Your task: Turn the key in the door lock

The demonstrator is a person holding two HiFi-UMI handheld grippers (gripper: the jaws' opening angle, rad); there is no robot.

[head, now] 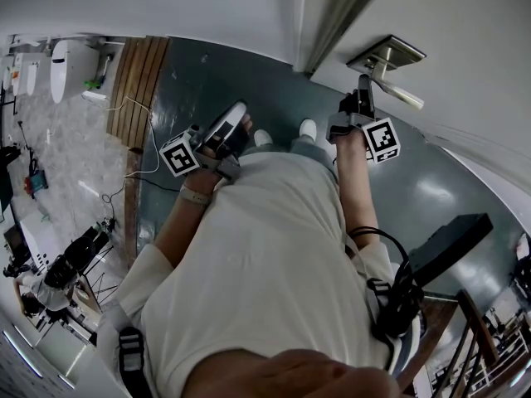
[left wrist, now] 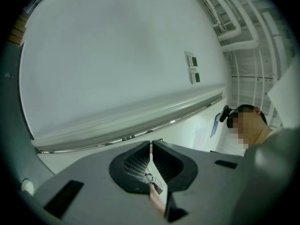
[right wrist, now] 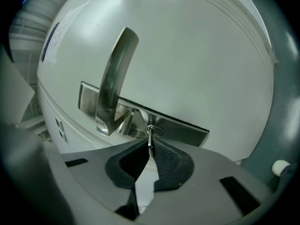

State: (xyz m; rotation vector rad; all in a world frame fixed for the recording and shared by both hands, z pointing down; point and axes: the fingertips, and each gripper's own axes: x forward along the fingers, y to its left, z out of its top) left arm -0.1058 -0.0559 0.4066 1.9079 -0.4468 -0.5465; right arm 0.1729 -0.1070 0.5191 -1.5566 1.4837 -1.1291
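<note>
A white door (head: 465, 65) carries a silver lock plate (right wrist: 180, 125) with a lever handle (right wrist: 115, 74). A small metal key (right wrist: 150, 136) sticks out of the plate just right of the handle's base. My right gripper (right wrist: 150, 146) is shut on the key's head, its pads pinched together right at the plate. In the head view the right gripper (head: 362, 98) is pressed up under the handle (head: 398, 94) and hides the key. My left gripper (head: 236, 121) hangs away from the door at the person's left side. In its own view the left gripper (left wrist: 151, 149) is shut and faces a bare white wall.
The person's white shoes (head: 308, 128) stand on the grey-green floor (head: 207, 81) just before the door. A wooden strip (head: 137, 81) and a toilet (head: 70, 66) lie far left, with cables and gear at the lower left. A black device (head: 448, 243) sits at the right.
</note>
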